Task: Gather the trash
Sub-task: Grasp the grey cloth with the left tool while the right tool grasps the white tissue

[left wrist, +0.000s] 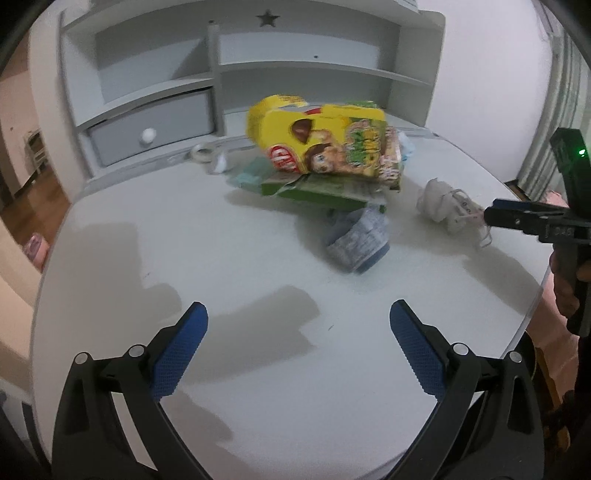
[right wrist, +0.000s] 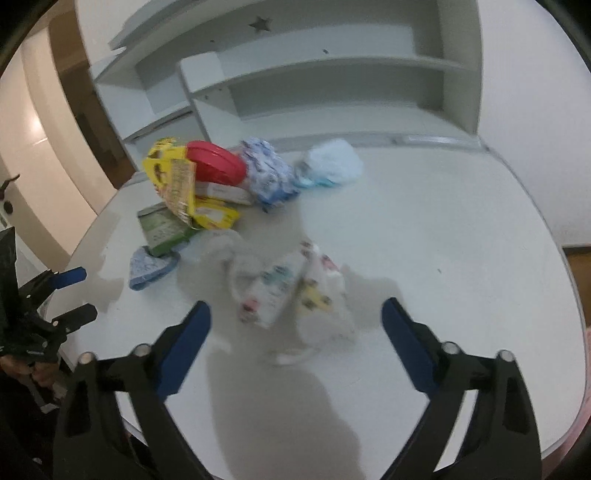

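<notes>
both jaws gape; one yellow box (left wrist: 317, 142), one red lid (right wrist: 216, 162).

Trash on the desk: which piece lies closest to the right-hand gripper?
The crumpled white wrapper with small coloured prints, lying alone just ahead of the open right gripper. The yellow box, green carton and the rest sit piled farther back.

We note a white desk (left wrist: 147, 258) with grey shelves (left wrist: 155, 92) and one dark star (left wrist: 267, 18). Yellow box (left wrist: 317, 140), red logo and green print; green carton (left wrist: 314, 188) beneath. Red lid (right wrist: 216, 162). Blue-white patterned wrapper (left wrist: 356, 240). White crumpled bag (right wrist: 288, 291) with coloured prints. Blue pads (left wrist: 177, 354).
</notes>
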Demonstrator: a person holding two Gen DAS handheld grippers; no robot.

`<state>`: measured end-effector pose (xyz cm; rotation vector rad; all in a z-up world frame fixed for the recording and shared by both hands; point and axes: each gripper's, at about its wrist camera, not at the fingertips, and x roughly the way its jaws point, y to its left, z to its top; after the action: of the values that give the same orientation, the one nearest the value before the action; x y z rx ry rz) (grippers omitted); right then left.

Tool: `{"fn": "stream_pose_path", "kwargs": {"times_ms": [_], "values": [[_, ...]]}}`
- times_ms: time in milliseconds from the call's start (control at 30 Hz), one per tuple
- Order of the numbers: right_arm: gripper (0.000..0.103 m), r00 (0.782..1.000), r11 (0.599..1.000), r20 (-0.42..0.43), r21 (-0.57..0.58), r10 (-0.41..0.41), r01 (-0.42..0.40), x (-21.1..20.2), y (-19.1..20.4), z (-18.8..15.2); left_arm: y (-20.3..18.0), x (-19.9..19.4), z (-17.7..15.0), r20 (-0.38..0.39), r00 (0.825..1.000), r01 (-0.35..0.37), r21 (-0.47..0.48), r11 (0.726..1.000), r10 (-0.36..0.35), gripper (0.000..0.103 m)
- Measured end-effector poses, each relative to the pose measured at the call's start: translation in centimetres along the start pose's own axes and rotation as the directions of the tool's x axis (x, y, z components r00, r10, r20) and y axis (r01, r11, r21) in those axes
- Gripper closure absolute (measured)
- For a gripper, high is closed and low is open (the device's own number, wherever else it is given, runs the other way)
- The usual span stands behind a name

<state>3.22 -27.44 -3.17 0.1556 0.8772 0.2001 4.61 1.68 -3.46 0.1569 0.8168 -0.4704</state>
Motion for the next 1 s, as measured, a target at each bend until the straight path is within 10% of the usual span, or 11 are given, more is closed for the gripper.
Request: {"fn": "stream_pose_path", "kwargs": {"times_ms": [67, 200, 367, 567, 700, 1000], "values": [[0.030, 1.000, 1.000, -0.010, -0.006, 0.015, -0.015, 0.3, -0.3, -0.2, -0.8, 1.0, 0.7, -0.004, 1.000, 0.019, 0.024, 1.000, -0.019, 0.007], [0.093, 1.000, 1.000, -0.023, -0.018, 0.013, -0.014, 0.1, -0.1, -0.7, -2.4, 2.7, 1.9, -0.005, 1.000, 0.028, 0.070, 0.997, -0.027, 0.008], [0.098, 0.997, 1.000, 0.065, -0.002, 0.032, -0.031, -3.4, -0.1, -1.0, -3.5, 4.0, 2.7, -0.014, 0.999, 0.036, 0.089, 0.995, -0.035, 0.011], [0.098, 0.994, 1.000, 0.104, 0.006, 0.012, -0.013, -6.3, -0.3, -2.0, -4.5, 5.8, 3.4, -0.067, 0.997, 0.051, 0.093, 0.994, -0.045, 0.046], [0.098, 0.992, 1.000, 0.123, 0.027, -0.001, -0.002, -7.9, -1.1, -3.1, -5.2, 5.6, 3.7, -0.083, 0.996, 0.017, 0.100, 0.995, -0.009, 0.088], [0.098, 0.968, 0.980, 0.214, 0.172, -0.132, 0.095, -14.3, -7.3, -6.7, -14.3, 1.6, 4.7, -0.030, 0.990, 0.140, 0.223, 0.965, -0.137, 0.093]]}}
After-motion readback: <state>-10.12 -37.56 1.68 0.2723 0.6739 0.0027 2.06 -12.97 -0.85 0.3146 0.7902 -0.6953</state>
